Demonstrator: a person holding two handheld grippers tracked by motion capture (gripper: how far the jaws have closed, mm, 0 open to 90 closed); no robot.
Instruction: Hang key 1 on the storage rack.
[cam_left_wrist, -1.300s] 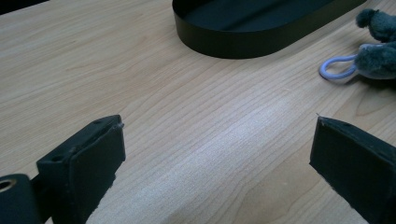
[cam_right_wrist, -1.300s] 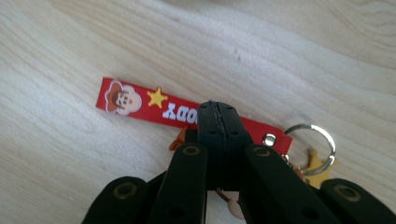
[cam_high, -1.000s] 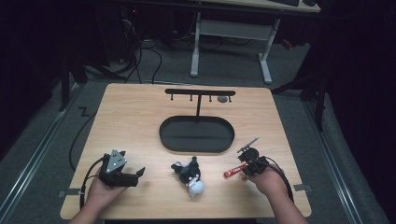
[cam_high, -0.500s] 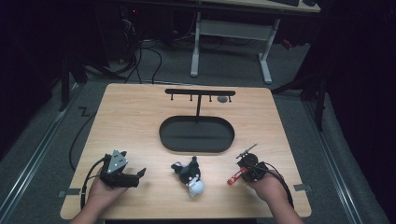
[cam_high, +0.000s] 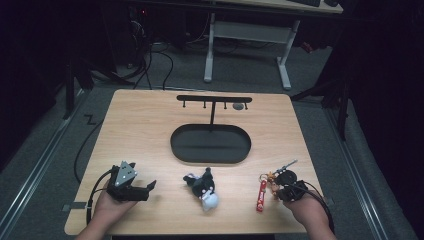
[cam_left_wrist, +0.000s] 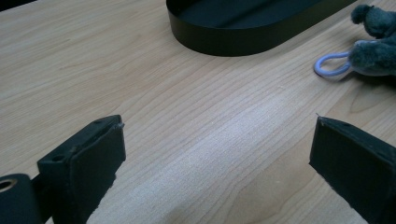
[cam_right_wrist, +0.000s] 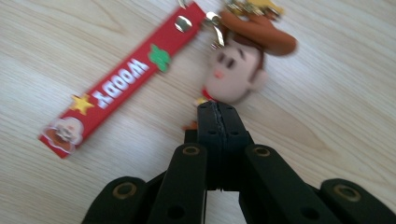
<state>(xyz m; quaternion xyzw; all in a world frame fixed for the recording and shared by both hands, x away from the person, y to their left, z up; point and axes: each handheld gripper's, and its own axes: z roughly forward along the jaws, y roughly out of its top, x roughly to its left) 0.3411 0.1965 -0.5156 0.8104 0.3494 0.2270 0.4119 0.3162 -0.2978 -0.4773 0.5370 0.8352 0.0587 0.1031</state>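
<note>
Looking down from the high view, I have my right gripper (cam_high: 286, 189) near the front right corner of the wooden table (cam_high: 150, 135), with the cowboy keychain (cam_high: 272, 184) at its jaws. In the right gripper view the two black jaws are pressed flat together, and they pinch the keychain just under the figure's head (cam_right_wrist: 233, 70), which wears a brown hat; the figure's body is hidden behind the jaw tips, so I cannot tell how much of it is caught. The red strap (cam_right_wrist: 126, 79) joined to that keychain lies flat on the wood beside the figure, with a star and a small picture at its far end. My left gripper (cam_high: 134, 186) rests near the front left corner, its jaws standing wide apart with nothing between them but bare wood, as the left gripper view shows. Between my two hands lies a dark plush keychain (cam_high: 202, 187) with a pale loop (cam_left_wrist: 330, 65), touching neither gripper. Behind it, toward the middle of the table, sits the black oval tray (cam_high: 210, 145), from which rises a black stand (cam_high: 214, 100) with a row of hooks.
</note>
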